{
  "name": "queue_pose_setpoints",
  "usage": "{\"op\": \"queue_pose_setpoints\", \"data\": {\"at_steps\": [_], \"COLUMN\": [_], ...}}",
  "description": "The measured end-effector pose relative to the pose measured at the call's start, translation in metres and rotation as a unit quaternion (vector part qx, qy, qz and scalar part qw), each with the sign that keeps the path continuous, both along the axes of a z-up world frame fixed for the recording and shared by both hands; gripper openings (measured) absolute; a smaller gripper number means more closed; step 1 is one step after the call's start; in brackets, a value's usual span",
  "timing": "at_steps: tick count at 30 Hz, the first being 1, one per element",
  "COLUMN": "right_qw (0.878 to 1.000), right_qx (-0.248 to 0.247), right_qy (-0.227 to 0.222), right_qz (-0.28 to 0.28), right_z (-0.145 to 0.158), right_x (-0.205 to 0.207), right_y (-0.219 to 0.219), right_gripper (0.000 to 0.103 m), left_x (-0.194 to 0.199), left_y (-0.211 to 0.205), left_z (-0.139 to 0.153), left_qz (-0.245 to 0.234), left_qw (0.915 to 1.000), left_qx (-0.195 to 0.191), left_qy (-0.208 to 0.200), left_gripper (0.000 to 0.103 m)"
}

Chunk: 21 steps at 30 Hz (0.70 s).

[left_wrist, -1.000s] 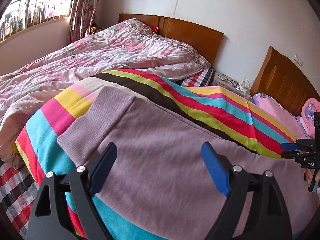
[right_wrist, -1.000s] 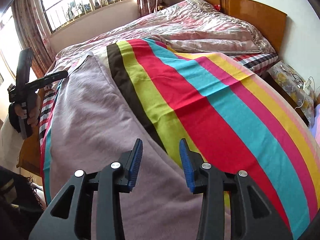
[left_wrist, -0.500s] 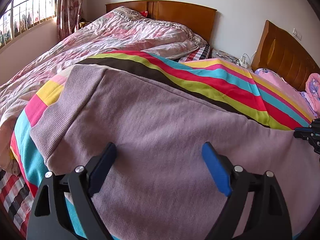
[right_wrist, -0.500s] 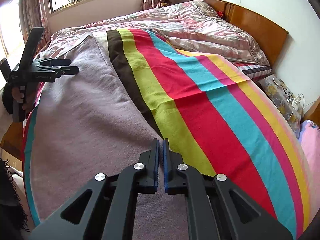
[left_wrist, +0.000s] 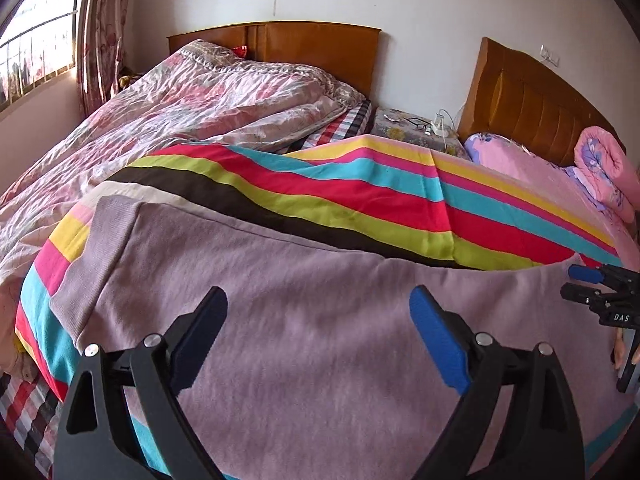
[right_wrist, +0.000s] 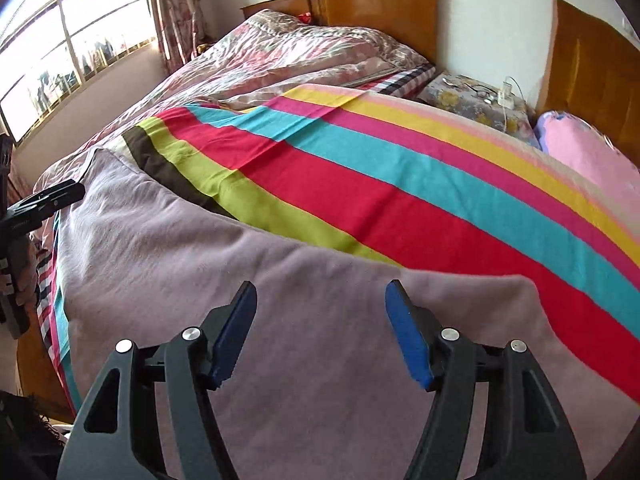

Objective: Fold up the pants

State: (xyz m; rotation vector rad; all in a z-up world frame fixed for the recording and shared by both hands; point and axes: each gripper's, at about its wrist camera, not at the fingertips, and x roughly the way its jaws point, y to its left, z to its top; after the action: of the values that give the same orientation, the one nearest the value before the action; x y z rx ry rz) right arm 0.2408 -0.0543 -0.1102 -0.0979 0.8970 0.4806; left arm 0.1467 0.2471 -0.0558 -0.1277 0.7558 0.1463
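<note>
Mauve pants [left_wrist: 320, 256] lie flat across the near edge of the bed, with the ribbed waistband [left_wrist: 100, 248] to the left. My left gripper [left_wrist: 318, 296] hovers over the cloth near the waistband end. It is open, its jaws still widening, and nothing is pinched. My right gripper [right_wrist: 320, 286] hangs over the pants [right_wrist: 180, 248] near their far right corner. Its jaws are opening and its blue pads are clear of the fabric. Each gripper shows in the other's view: the right gripper [left_wrist: 573, 281] at the right edge, the left gripper [right_wrist: 44, 204] at the left edge.
A bright striped sheet [left_wrist: 360, 200] covers the bed beneath the pants. A rumpled pink floral quilt [left_wrist: 180, 112] lies behind, against a wooden headboard [left_wrist: 312, 48]. A nightstand [left_wrist: 416, 128] with glasses and a charger separates a second bed with pink bedding [left_wrist: 540, 168].
The right jaws went from partly open to fully shut, then spread wide. Both views swung and shifted along the bed, and the pants' right corner now lies ahead of the right gripper.
</note>
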Motion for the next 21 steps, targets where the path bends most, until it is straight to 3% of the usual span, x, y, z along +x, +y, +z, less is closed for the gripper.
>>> {"op": "queue_pose_setpoints", "data": {"at_steps": [3, 6, 9, 13, 16, 19, 21], "right_qw": [0.997, 0.997, 0.996, 1.000, 0.999, 0.997, 0.997], "right_qx": [-0.053, -0.023, -0.031, -0.019, -0.046, -0.067, -0.065], "right_qy": [0.016, 0.022, 0.013, -0.003, 0.009, 0.025, 0.022], "right_qz": [-0.047, -0.065, -0.078, -0.024, -0.001, -0.024, -0.024], "right_z": [-0.018, -0.016, -0.006, 0.009, -0.003, -0.017, -0.010], "right_x": [0.003, 0.003, -0.008, -0.033, -0.042, -0.044, -0.055], "right_y": [-0.022, -0.039, -0.038, -0.013, 0.003, -0.001, -0.001], "right_gripper": [0.065, 0.065, 0.065, 0.067, 0.072, 0.072, 0.072], "left_x": [0.019, 0.025, 0.019, 0.024, 0.044, 0.051, 0.040], "left_y": [-0.001, 0.006, 0.001, 0.022, 0.057, 0.082, 0.073], "left_z": [-0.028, -0.051, -0.035, -0.012, -0.022, -0.037, -0.026], "left_qz": [0.002, 0.009, 0.008, 0.025, 0.051, 0.073, 0.083], "left_qw": [0.9989, 0.9977, 0.9988, 0.9994, 0.9971, 0.9939, 0.9945], "left_qx": [-0.018, -0.022, -0.018, -0.015, -0.037, -0.052, -0.021], "left_qy": [0.043, 0.064, 0.046, 0.018, 0.043, 0.065, 0.060], "left_gripper": [0.093, 0.093, 0.093, 0.093, 0.096, 0.096, 0.095]}}
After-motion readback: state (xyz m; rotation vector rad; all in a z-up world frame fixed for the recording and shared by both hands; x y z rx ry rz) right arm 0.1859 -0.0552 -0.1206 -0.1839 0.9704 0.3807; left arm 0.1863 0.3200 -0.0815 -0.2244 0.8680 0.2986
